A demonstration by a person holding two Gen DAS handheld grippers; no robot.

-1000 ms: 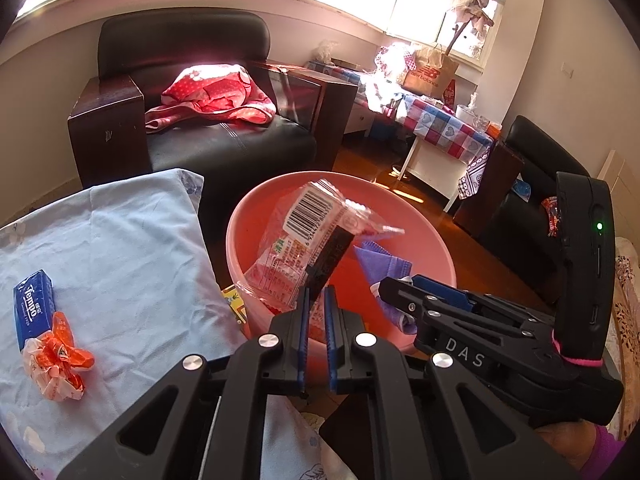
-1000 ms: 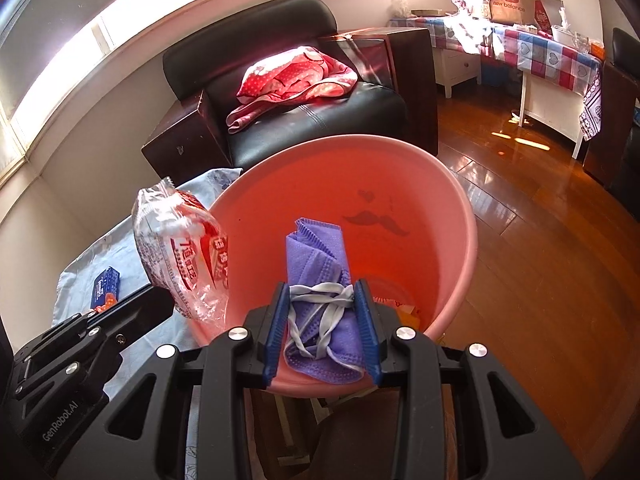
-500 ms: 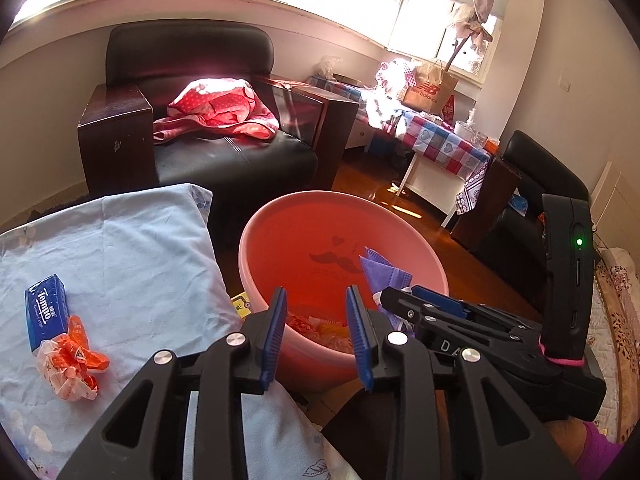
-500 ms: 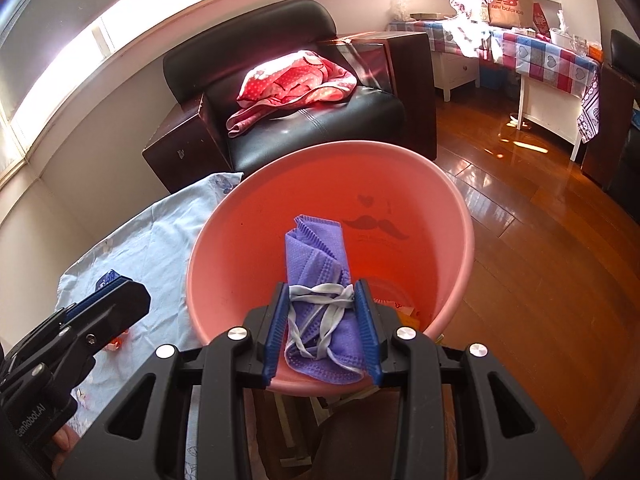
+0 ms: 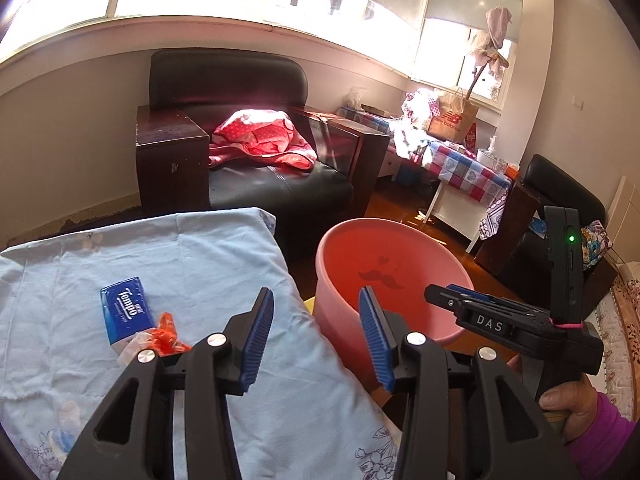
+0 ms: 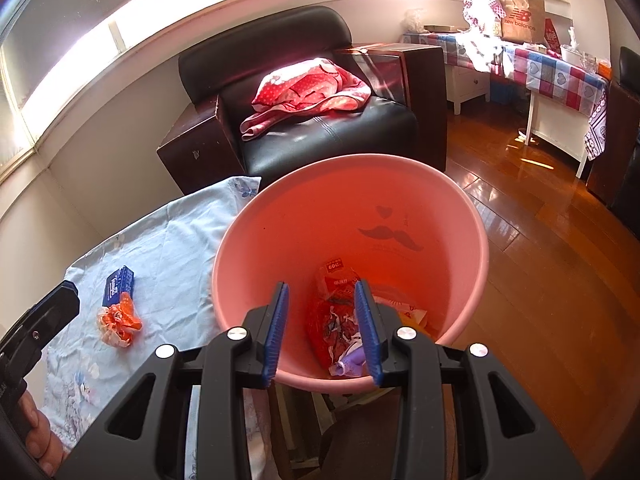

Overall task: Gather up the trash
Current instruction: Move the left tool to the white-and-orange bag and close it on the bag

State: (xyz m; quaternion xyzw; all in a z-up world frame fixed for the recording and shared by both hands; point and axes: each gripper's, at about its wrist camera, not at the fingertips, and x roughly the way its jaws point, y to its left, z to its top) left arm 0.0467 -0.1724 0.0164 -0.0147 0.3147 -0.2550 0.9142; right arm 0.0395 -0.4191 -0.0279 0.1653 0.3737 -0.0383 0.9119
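A pink bin [image 6: 360, 158] [image 5: 384, 224] stands beside a bed with a light blue sheet [image 5: 180, 260]. In the bin lie a red wrapper [image 6: 332, 280] and a purple face mask [image 6: 350, 362]. My right gripper [image 6: 322, 286] hangs over the bin's near rim, open with nothing between its pads. My left gripper [image 5: 316, 296] is over the sheet's edge, left of the bin; its jaws are opening and are empty. On the sheet lie a blue tissue pack [image 5: 126, 310] and a crumpled orange-and-white wrapper [image 5: 164, 334], both left of the left gripper.
A black armchair [image 5: 260, 184] with a red dotted cloth [image 5: 260, 136] stands behind the bed and bin. A table with a checked cloth [image 5: 468, 168] and a paper bag is at the back right. Wooden floor [image 6: 540, 280] lies right of the bin.
The left gripper let its clear barcoded packet go into the bin, opened, and drew back left over the sheet. The purple mask left the right gripper's pads and now lies in the bin.
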